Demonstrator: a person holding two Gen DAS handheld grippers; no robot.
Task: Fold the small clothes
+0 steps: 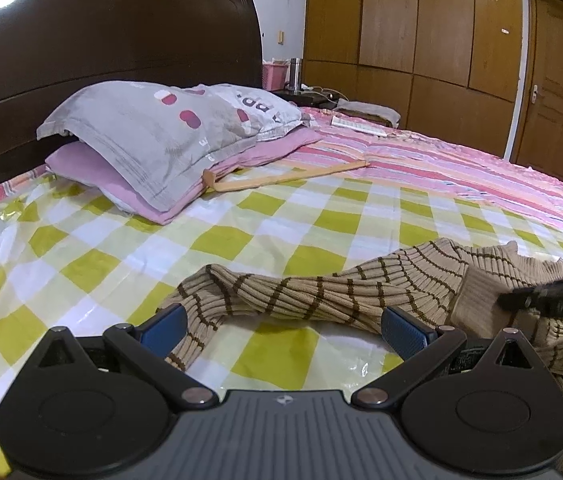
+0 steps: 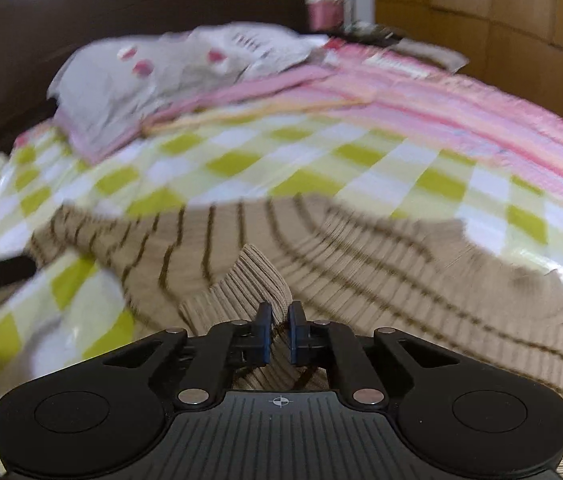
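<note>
At the bottom of the left wrist view we see our left claw point(image 1: 283, 326) spread wide, its blue pads point(image 1: 403, 326) well apart and gripping nothing. One sleeve of the beige sweater point(image 1: 321, 292) with thin brown stripes lies between and just beyond the pads, draped across the lower middle of the frame on a green-and-white checked plastic sheet point(image 1: 241, 236) that covers the near part of the bed. At the right edge of that view a dark shape point(image 1: 553, 294), apparently part of the other tool, rests against the sweater's ribbed cuff.

In the right wrist view, which is motion-blurred, our right claw point(image 2: 280, 330) sits at lower centre with its pads nearly together, pinching a ribbed fold of the sweater point(image 2: 361, 264). The rest of the garment spreads across the middle and lower right of that frame on the checked sheet point(image 2: 241, 164).

Farther back in the left view, a wooden stick point(image 1: 289, 176) lies near two stacked pillows: a grey one point(image 1: 161, 128) printed with red-and-white capsule shapes and a few letters we cannot read whole, on a lilac one point(image 1: 93, 176). A pink striped bedspread point(image 1: 461, 168) fills the right middle. Beyond it stand a dark headboard point(image 1: 101, 40) at upper left, a metal flask point(image 1: 295, 72) on the nightstand and wooden wardrobes point(image 1: 421, 20) at upper right.
</note>
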